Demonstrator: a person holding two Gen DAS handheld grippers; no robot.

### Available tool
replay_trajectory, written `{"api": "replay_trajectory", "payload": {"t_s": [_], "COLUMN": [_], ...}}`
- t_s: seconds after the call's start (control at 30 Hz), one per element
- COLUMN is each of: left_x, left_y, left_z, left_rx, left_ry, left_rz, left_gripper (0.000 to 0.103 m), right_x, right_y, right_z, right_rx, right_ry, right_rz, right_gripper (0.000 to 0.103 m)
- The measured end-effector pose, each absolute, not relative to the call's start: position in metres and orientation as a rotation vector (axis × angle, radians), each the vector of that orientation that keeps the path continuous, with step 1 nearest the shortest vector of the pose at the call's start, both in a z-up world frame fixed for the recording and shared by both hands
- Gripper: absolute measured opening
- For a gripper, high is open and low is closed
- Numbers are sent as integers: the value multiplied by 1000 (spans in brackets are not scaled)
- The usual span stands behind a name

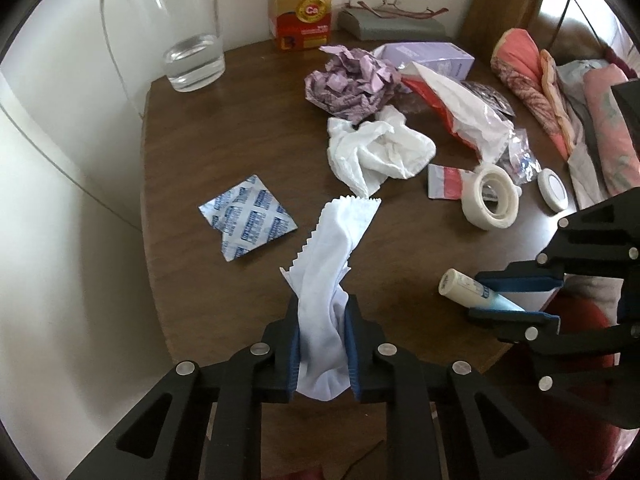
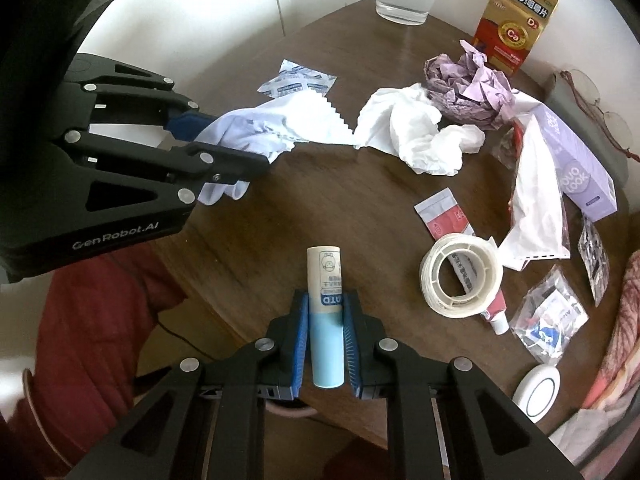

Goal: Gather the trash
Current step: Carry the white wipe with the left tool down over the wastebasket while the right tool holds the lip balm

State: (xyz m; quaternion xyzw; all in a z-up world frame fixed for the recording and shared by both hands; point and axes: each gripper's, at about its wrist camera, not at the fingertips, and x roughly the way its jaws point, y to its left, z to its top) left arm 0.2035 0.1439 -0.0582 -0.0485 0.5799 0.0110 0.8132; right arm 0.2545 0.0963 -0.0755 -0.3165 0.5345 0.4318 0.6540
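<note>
My left gripper (image 1: 323, 312) is shut on a white zigzag-edged cloth (image 1: 340, 248) and holds it over the brown table (image 1: 224, 128); the cloth also shows in the right wrist view (image 2: 280, 124), with the left gripper (image 2: 224, 148) at left. My right gripper (image 2: 326, 304) is shut on a cream and light-blue tube (image 2: 326, 300), seen in the left wrist view (image 1: 472, 290) at the table's near right edge, held by the right gripper (image 1: 480, 294). On the table lie a crumpled white tissue (image 1: 376, 152), a crumpled purple paper ball (image 1: 352, 80) and a blue-printed foil sachet (image 1: 248, 220).
A glass of water (image 1: 192, 48), a gold and red box (image 1: 300, 4), glasses on a grey case (image 1: 392, 16), a purple box (image 2: 576, 160), a tape roll (image 2: 460, 276), a red-white wrapper (image 2: 440, 216), clear plastic bags (image 2: 548, 320), a small round white case (image 2: 536, 392). Folded fabrics (image 1: 580, 100) lie at right.
</note>
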Motion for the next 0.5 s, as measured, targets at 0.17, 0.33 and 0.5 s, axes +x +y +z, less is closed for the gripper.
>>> {"api": "replay_trajectory", "payload": {"t_s": [0.17, 0.33, 0.5], "left_x": [204, 202, 194], "left_y": [145, 146, 147], "left_z": [-59, -56, -43], "left_rx": [-115, -169, -205], "left_ry": [1242, 1234, 1210], "left_rz": [18, -4, -21], "left_gripper": [20, 20, 20], "right_x": [243, 245, 252], "right_y": [81, 71, 47], "right_z": [-73, -73, -65], "right_rx": [-687, -632, -524], "right_ry": [1217, 1227, 1228], "right_rz": [961, 964, 970], "right_gripper": [16, 16, 16]}}
